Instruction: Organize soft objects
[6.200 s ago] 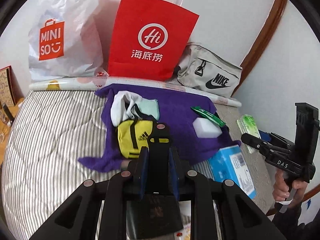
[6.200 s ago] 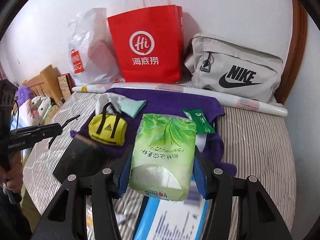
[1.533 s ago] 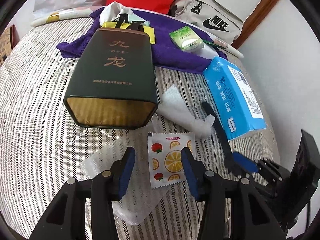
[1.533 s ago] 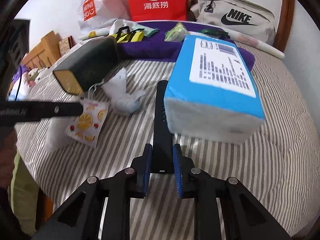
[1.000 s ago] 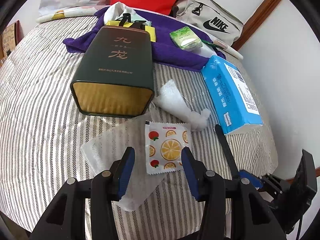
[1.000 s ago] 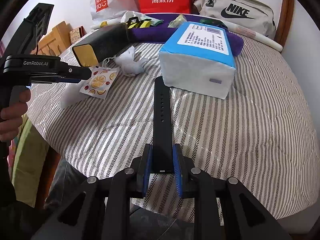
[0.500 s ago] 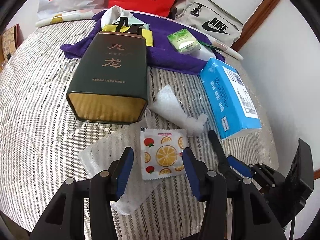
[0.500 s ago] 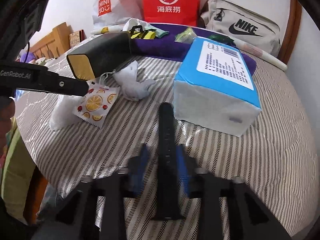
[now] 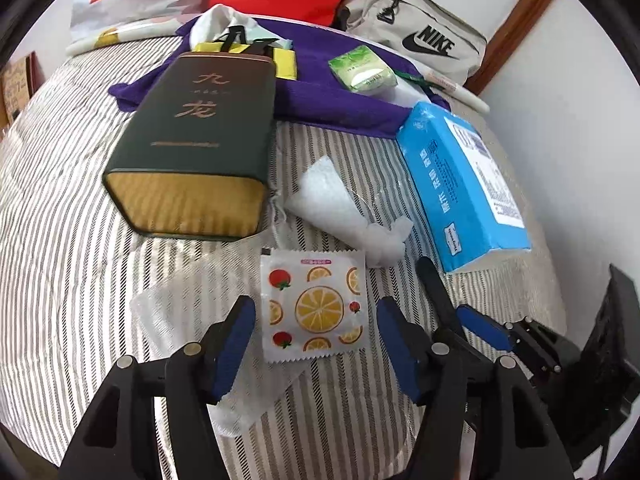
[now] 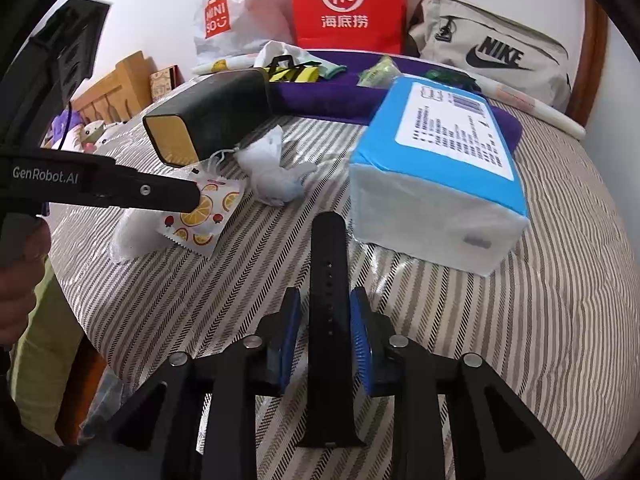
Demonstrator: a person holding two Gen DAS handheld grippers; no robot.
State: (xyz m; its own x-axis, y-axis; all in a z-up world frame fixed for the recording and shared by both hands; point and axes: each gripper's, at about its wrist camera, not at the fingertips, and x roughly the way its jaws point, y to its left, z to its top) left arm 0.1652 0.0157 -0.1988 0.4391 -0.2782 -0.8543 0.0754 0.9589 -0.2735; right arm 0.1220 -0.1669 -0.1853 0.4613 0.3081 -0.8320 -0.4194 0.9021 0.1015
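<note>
Black hand-held gripper; blue ribbed pads; silver screws; white "GenRobot.AI" lettering.

A bed with a striped cover carries everything. On it lie a dark green box on its side, a crumpled white tissue just beside the box, a fruit-printed packet resting partly on a clear plastic wrapper, a blue tissue pack, and a black strap near that pack. A purple towel is spread at the far end, its near edge under the box.
</note>
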